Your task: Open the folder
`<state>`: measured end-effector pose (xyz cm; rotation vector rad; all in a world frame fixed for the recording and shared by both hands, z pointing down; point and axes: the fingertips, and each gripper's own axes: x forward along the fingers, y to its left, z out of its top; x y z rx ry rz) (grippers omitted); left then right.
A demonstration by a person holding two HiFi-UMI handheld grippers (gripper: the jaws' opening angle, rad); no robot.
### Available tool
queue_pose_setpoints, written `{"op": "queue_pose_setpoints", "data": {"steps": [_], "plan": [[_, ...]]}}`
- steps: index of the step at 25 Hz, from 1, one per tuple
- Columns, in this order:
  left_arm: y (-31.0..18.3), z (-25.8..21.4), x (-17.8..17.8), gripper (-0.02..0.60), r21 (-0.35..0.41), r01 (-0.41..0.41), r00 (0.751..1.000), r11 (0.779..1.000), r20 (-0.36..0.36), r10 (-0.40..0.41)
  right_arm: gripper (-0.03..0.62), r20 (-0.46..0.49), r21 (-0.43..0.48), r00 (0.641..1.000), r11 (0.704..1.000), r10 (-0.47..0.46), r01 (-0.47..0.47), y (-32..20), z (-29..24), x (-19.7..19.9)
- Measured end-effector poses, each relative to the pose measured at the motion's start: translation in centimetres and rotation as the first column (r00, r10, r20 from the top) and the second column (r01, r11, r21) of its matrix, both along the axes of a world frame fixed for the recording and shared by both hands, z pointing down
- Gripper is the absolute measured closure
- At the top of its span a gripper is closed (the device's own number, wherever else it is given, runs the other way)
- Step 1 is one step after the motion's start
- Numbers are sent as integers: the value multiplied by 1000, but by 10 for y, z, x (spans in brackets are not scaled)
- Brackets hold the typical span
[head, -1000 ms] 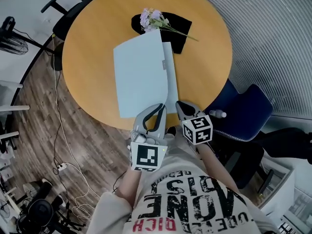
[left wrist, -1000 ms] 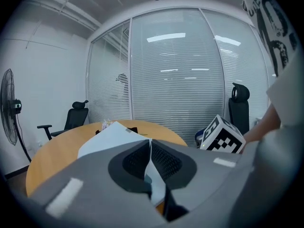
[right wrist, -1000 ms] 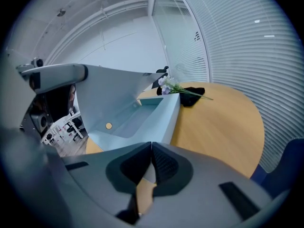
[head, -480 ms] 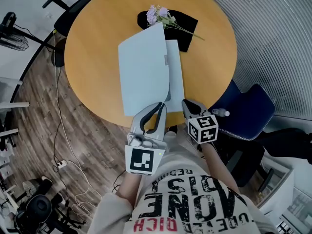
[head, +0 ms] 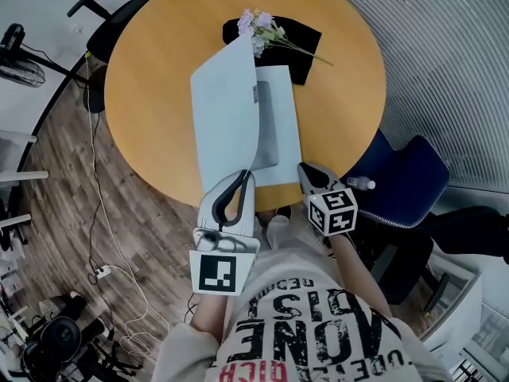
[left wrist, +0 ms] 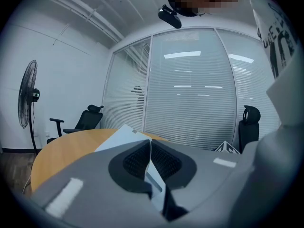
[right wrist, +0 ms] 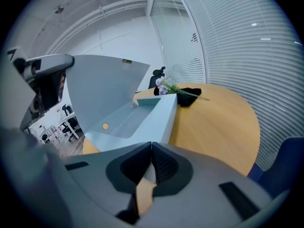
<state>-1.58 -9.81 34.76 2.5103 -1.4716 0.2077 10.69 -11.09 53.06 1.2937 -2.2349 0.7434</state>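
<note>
On the round table (head: 151,94), toward its near edge, lies the folder (head: 283,102), its front cover (head: 223,110) tilted up. My left gripper (head: 246,175) is clamped on that cover's near edge. My right gripper (head: 305,169), jaws together, sits at the table's near edge by the folder's corner.

My folder (head: 227,118) is pale blue, the worktop (head: 151,78) orange, the flowers (head: 256,24) lilac, the cloth (head: 301,54) black. My left claw (head: 246,173) and right claw (head: 303,169) are grey, with black-and-white markers.
</note>
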Motion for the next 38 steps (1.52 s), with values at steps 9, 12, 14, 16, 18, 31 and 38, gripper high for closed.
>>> {"op": "queue_pose_setpoints", "data": {"steps": [9,12,14,16,18,31,38], "plan": [[2,-9,-25,566,32,66,998,997,-1,-66,582,-4,0,1000,1000,-3,3,0,0,2],[3,-14,-36,566,44,94,996,995,-5,-94,582,-5,2,1000,1000,-4,4,-1,0,1],[2,-19,-44,568,78,110,994,991,3,-111,582,-7,2,1000,1000,-4,4,-1,0,1],[2,-23,-53,568,116,122,992,986,13,-125,582,-10,0,1000,1000,-2,2,0,0,1],[2,-24,-61,568,125,139,990,982,8,-141,582,-11,-3,1000,1000,1,-1,0,1,1],[10,-30,-117,568,126,281,960,951,-39,-279,582,-19,0,1000,1000,25,-25,0,-2,1],[15,-26,-157,568,103,373,928,922,-64,-368,582,-22,5,999,999,42,-42,0,-3,1]]}}
